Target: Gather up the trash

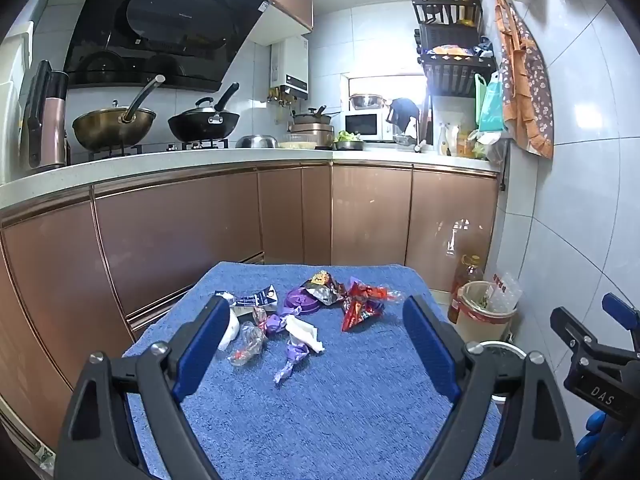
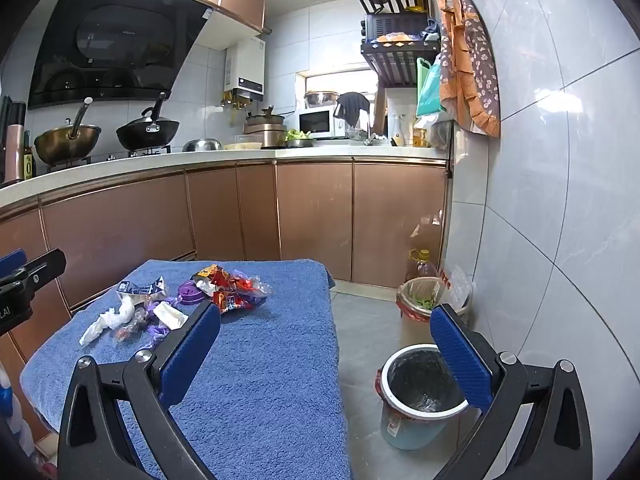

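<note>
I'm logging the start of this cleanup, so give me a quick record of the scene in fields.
surface: blue towel
trash: wrappers and tissues piled at the towel's far end
bin: lined bin on the floor, right of the towel
left gripper: open, empty
right gripper: open, empty
collected: nothing visible in the bin

On the counter ahead of me a brass wok (image 1: 114, 124) and a black wok (image 1: 204, 122) sit on the stove, a white microwave (image 1: 362, 124) further along, and an apron (image 1: 524, 80) hangs on the wall.
</note>
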Motion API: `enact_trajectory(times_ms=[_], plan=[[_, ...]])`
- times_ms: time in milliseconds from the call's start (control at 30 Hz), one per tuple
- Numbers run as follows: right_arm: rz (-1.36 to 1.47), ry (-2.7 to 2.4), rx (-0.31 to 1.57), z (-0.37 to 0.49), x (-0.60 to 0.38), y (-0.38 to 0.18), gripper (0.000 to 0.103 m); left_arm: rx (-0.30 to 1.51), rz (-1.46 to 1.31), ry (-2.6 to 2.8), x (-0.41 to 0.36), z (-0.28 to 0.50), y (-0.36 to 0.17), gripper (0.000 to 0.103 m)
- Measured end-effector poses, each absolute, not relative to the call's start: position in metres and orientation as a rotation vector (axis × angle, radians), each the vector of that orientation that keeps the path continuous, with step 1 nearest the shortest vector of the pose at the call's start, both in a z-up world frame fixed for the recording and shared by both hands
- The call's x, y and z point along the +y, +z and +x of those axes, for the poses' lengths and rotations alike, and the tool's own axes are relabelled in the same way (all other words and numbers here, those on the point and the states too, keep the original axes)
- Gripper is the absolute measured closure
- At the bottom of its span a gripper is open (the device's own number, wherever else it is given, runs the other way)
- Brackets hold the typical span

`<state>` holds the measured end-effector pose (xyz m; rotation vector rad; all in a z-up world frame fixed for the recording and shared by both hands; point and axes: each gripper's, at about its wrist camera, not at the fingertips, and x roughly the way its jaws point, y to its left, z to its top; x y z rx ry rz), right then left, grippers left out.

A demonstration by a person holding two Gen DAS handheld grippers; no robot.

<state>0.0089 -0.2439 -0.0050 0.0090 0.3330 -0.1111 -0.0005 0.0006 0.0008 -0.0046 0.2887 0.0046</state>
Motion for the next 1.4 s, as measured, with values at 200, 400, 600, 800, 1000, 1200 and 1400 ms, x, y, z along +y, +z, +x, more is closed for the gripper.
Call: enact_trajectory(times_ms=[200,400,600,800,1000,1200,1400], plan=[[0.009,-0.110,0.328,0.008,-0.244,-0.005,0.000,0.287,0.005,0.000,-0.001,-0.002,0.001,0.015],[0.007,-0.111,0.328,0.008,-0.243,-0.005,0.000,0.290,0.004,-0.004,-0.003,-0.003,0.002,0.015],[0.009,-0.109,0.328,0.009,-0.243,-0.005,0.000,0.292,-0.001,0.002,0.004,-0.001,0.000,0.015],[0.009,-0.109,0.329,0.009,-0.242,-0.006,0.000,0.290,0.001,0.000,0.005,-0.001,-0.001,0.015],[0.009,-0.108,0.329,0.009,-0.242,-0.006,0.000,0.291,-0.003,0.005,0.004,0.002,-0.003,0.015],[0.007,-0.107,0.331,0.007,-0.242,-0.004,0.000,0.290,-0.007,0.009,0.006,0.000,-0.002,0.015],[0.005,-0.108,0.328,0.011,-0.239,-0.003,0.000,0.288,-0.009,0.007,0.007,0.000,-0.002,0.015]])
